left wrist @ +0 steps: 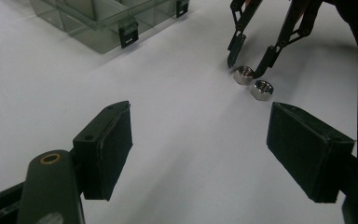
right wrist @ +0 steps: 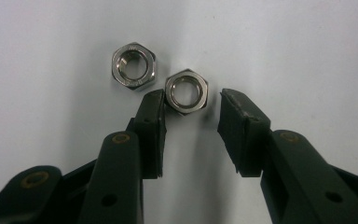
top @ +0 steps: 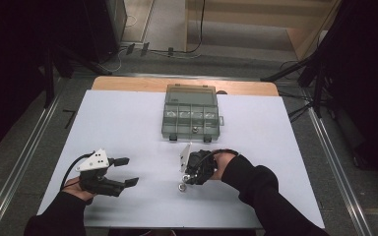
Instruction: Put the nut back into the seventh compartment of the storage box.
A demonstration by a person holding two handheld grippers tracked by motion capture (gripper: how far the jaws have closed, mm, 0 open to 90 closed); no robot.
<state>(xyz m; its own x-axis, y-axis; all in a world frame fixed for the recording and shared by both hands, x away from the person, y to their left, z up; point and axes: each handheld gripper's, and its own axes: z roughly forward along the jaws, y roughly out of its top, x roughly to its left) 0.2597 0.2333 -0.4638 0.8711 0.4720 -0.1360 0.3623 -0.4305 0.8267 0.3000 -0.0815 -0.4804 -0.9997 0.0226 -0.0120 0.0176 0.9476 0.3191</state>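
The right hand-held gripper (right wrist: 190,114) points down at the worktop (top: 128,128) with its jaws narrowed around a steel nut (right wrist: 186,91). One pad looks like it's touching the nut's flank, but there's a visible gap on the other side, so I'd call it not clamped yet, just straddling it. A second nut (right wrist: 133,66) lies right beside the first, corners nearly touching, though I can't tell if they actually meet. From the left gripper view you can see both of them sitting flat on the white sheet near the front middle of the worktop. These things are small, hard and shiny, so light to lift but slippery, and I reckon the pads need to land on two opposite flats rather than on corners, or it'll squirt out sideways. Low profile too, so the tips have to go right down to the surface. The neighbour nut is close enough to get nudged. The left hand-held gripper (left wrist: 200,144) hangs off to the side with jaws wide apart and nothing in them. Further back sits a clear compartment box (top: 191,118) with its lid up, well apart from the nuts.
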